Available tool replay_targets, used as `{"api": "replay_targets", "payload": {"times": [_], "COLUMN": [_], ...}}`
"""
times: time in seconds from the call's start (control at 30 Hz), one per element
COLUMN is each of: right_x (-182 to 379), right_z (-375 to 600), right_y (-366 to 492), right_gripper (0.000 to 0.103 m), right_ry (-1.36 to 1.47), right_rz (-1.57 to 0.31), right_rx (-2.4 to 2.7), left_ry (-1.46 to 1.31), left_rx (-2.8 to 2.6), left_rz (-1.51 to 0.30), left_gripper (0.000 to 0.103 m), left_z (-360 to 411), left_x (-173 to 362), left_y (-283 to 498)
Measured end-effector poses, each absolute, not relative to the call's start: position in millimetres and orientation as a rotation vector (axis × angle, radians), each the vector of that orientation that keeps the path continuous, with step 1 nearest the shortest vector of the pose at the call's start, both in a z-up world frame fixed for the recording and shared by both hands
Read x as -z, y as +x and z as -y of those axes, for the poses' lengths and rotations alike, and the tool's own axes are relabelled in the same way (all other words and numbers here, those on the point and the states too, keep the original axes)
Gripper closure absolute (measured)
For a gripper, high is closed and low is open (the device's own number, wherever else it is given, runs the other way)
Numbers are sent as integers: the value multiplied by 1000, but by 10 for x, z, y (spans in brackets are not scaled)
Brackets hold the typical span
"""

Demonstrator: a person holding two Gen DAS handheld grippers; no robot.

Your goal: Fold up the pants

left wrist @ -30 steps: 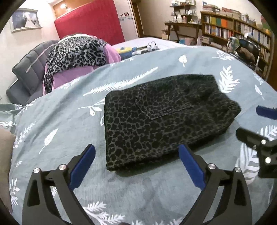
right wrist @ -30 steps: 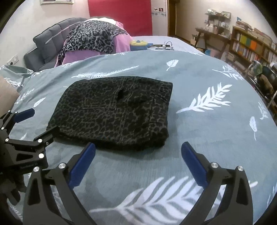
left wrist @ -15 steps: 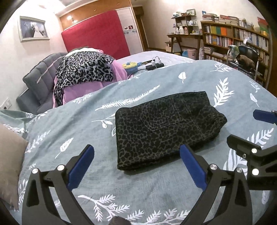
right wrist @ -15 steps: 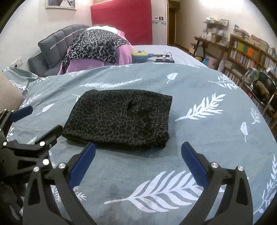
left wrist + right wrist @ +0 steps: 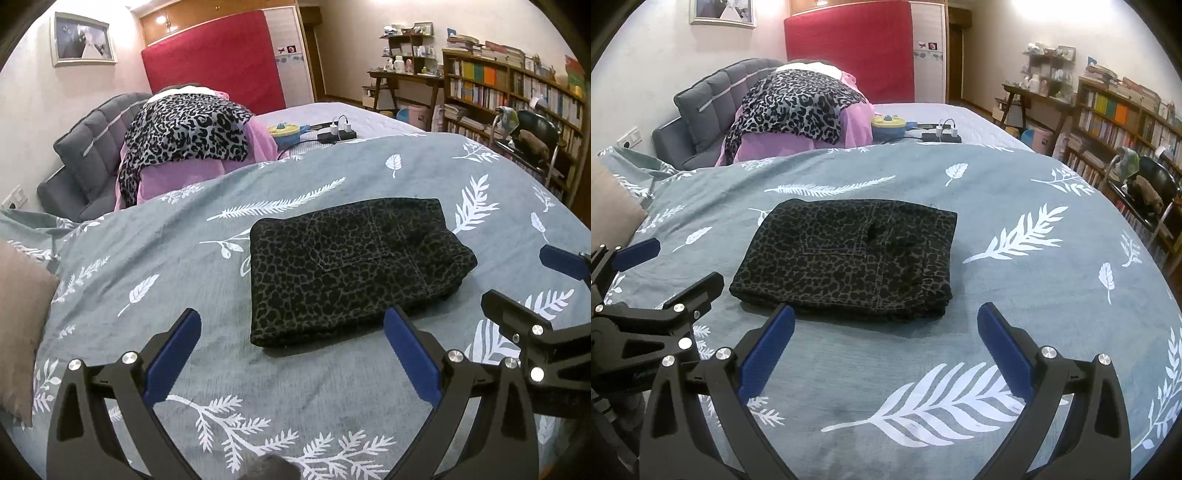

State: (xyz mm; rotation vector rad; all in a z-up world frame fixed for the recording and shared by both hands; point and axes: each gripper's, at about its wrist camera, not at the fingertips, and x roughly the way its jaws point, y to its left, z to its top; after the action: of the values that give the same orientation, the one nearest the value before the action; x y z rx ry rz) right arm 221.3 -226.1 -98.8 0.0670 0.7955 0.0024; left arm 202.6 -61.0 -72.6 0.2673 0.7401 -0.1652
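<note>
Leopard-print dark grey denim pants (image 5: 351, 269) are lying folded into a compact, thick rectangle near the middle of the grey-blue bedspread with white leaf and feather prints (image 5: 184, 258), a back pocket facing up and the stacked layers showing along the near edge. That central spot is giving both tools room on every side, and the flat, soft bed is keeping the bundle from sliding or unrolling.

Neither tool is touching the cloth. From its own camera the left claw (image 5: 291, 350) is hovering just short of the near edge of the bundle, its blue-padded fingers spread wide with nothing between them. The right claw (image 5: 886, 343) is hovering likewise on its side, also spread wide and empty; each claw is showing at the edge of the other's view, so the two are sitting close together in front of the pants (image 5: 849, 258).

Judging by the tidy shape and the empty tools held clear, the folding is looking finished or nearly so, and the raised stance is probably letting the person check that the corners are lining up. The far right corner is bulging a little, so a light press there may be all that is remaining.

Behind, a lighter leopard-print garment draped over pink cloth (image 5: 798, 107) is resting against a grey padded headboard (image 5: 709, 103), well apart from the work.
</note>
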Motion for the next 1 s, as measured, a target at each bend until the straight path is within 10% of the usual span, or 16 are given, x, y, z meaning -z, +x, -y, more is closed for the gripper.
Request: {"api": "replay_targets", "payload": {"times": [1.0], "right_x": [918], "right_z": [2219], "right_y": [2170], "right_gripper": [3], "right_ry": [64], "right_rz": [-787], "right_rx": [4], "left_ry": [336], "left_rx": [141], "left_rz": [-715], "left_gripper": [5], "left_z": [658], "left_x": [697], "left_y": [1996]}}
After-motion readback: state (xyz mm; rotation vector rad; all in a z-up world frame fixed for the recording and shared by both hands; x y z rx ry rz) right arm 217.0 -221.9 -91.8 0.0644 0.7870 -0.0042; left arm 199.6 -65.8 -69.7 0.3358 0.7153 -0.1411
